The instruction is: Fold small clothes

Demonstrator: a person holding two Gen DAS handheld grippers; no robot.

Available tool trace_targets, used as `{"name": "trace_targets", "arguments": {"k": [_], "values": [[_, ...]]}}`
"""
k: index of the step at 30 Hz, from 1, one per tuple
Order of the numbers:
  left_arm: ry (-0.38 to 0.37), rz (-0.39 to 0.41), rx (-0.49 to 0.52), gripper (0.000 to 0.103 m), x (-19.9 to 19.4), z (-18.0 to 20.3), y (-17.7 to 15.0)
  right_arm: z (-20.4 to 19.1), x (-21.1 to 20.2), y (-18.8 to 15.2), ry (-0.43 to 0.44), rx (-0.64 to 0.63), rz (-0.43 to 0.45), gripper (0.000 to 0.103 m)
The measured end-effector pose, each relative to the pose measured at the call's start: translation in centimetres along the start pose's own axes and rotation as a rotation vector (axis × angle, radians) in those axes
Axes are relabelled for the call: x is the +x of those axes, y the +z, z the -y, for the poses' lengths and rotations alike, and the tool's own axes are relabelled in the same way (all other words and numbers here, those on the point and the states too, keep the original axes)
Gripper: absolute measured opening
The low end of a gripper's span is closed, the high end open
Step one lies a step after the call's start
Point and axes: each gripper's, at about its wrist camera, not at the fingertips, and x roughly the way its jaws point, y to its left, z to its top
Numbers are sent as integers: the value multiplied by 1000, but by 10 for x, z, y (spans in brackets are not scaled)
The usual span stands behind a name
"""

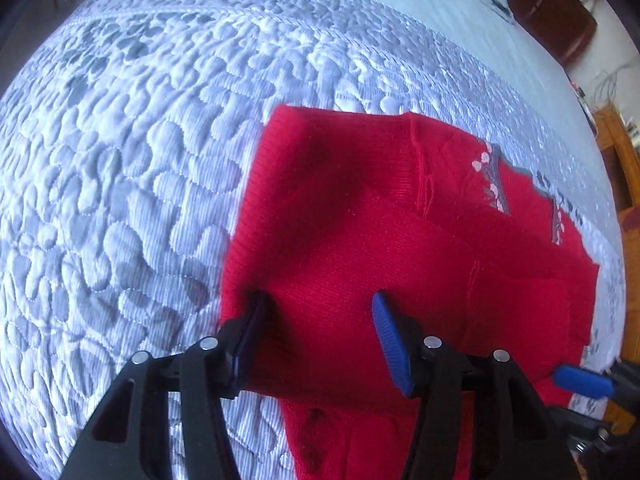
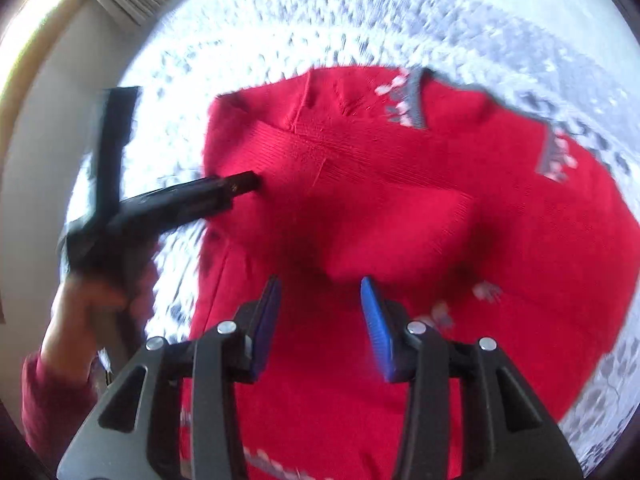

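**Risk of a dragged fold on the quilt**

On the quilted bedspread [image 1: 120,160] lies the red knitted sweater [image 1: 380,240], partly folded, with a grey-and-white patterned band showing at its far edge. I have both tools over it. My left gripper [image 1: 318,308] is spread wide, its blue pads [image 1: 390,344] either side of a red fold, low over the knit near the sweater's left edge and pinching nothing. My right gripper [image 2: 320,312] is also spread, hovering above the middle of the garment with nothing between its fingers.

What worries me: the right view is blurred, so my hands seem to be moving fast. If I close the left tool on only the top layer, I judge the layer beneath will stay put and the fold will come out skewed. The knit is soft and thick, and it may slide on the bedspread or bunch at a seam [image 1: 420,184] if I pull sideways. The two tools are also near each other, and they could collide over the cloth.

I see no box, basket or drawer in either view, so there is nothing to report inside one.
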Motion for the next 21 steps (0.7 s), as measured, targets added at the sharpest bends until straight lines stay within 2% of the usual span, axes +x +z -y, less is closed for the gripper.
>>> {"name": "trace_targets", "arguments": {"k": [2, 4, 7, 13, 16, 18, 21], "values": [[10, 0, 30, 56, 3, 2, -1, -3, 24, 13, -6, 20, -39, 43], [-6, -3, 15, 56, 4, 1, 0, -6, 40, 21, -43, 23, -50, 43], [-23, -4, 14, 56, 3, -4, 2, -6, 52, 28, -41, 52, -60, 50], [-58, 0, 12, 56, 3, -9, 1, -25, 34, 30, -88, 13, 5, 51], [-68, 4, 16, 56, -1, -16, -3, -37, 27, 32, -83, -23, 30, 50], [-65, 5, 19, 56, -2, -17, -4, -41, 37, 35, -94, -35, -13, 49], [-59, 3, 18, 56, -3, -17, -5, -36, 62, 37, -154, -12, -77, 49]]}}
